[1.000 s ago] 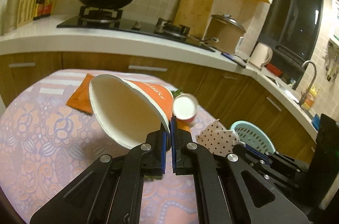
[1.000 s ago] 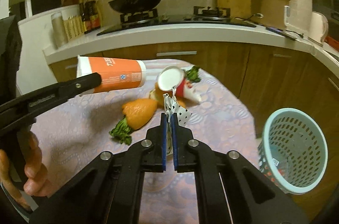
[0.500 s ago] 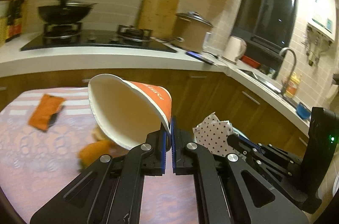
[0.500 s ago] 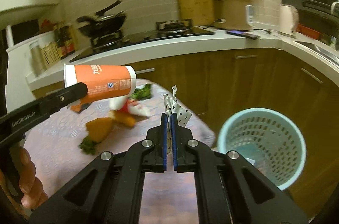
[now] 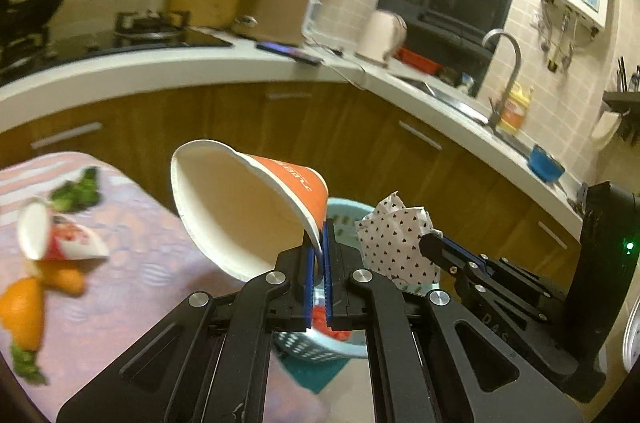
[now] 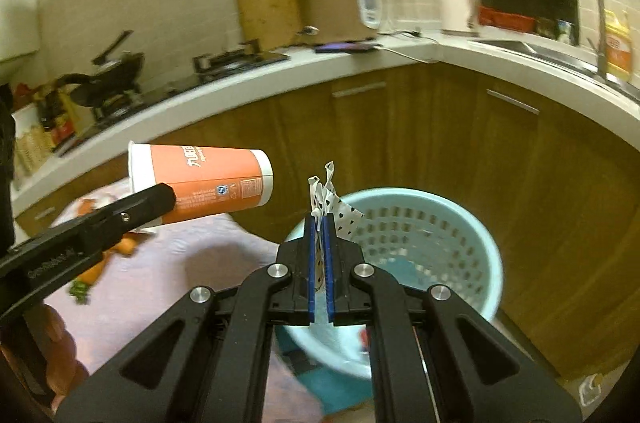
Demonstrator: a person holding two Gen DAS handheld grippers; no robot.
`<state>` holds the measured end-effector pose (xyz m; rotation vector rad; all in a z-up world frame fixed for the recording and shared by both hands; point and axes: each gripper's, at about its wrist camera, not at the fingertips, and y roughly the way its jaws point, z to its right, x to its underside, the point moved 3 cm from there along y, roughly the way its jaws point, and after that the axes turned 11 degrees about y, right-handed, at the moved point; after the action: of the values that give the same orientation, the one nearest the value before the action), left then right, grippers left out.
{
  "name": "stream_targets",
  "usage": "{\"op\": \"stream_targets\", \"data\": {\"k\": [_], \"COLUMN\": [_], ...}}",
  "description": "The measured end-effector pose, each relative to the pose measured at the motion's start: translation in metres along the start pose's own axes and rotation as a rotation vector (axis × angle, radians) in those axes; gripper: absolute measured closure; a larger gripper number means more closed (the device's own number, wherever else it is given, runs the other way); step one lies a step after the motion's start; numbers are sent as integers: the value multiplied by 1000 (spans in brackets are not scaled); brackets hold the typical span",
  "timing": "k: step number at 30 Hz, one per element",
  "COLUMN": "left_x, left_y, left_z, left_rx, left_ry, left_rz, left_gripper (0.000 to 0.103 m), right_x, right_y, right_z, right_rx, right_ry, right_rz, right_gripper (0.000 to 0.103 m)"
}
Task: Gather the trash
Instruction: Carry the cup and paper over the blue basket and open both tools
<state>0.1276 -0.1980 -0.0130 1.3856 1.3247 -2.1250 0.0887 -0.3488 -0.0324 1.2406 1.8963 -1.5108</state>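
Both tongs swung over perforated plastic basket [image 6: 440, 243]: left tongs [image 5: 318, 255] pinch conical paper cup [image 5: 240, 207] rim, right tongs [image 6: 319, 243] clamp crumpled dotted wrapper [image 6: 340, 211] at 12.

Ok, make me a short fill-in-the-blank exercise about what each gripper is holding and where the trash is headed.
1. The left hand-held gripper is shut on the rim of an orange paper ____.
2. The right hand-held gripper pinches a ____-patterned wrapper.
3. The wrapper hangs over a light blue ____.
4. Carrots lie on the ____.

Missing words: cup; heart; basket; table
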Motion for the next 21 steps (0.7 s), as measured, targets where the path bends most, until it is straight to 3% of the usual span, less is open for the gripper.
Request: {"op": "stream_targets", "data": {"k": [7,18,19,21], "left_x": [19,42,42,44], "left_y": [60,104,106,105], "left_z": [15,27,27,27], "left_rx": [44,106,111,121], "left_ry": [20,16,19,27], "left_rz": [-116,-235,-243,-252], "left_gripper": [101,100,95,52], "right_x": [14,25,26,26], "right_y": [32,63,64,66], "right_z": [34,71,74,78], "right_rx": [65,98,98,90], "right_ry": [38,143,155,181], "right_rz": [-66,-149,-154,-168], "right_gripper": [101,100,99,95]}}
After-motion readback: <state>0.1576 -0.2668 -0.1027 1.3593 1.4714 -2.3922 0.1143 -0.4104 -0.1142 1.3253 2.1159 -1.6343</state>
